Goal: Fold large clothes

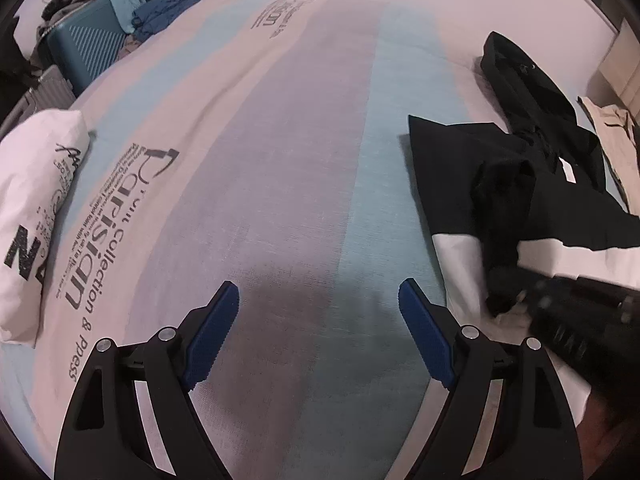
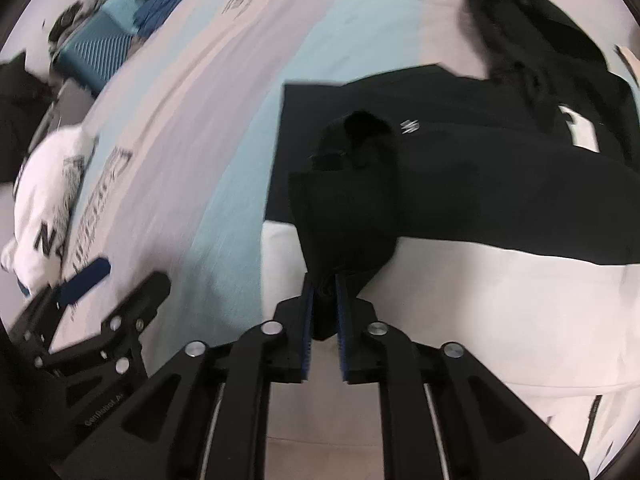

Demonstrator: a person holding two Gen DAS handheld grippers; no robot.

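Bedspread (image 2: 224, 168), sleeve (image 2: 344, 220) between right gripper (image 2: 323, 284)

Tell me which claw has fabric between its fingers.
The right claw: a black sleeve of the black-and-white garment sits between its narrow jaws. The left claw gapes wide over bare bedsheet, holding nothing.

Both wrist views look steeply down at the striped bedspread (image 1: 280, 160), sharing the black-and-white garment (image 2: 460, 168)
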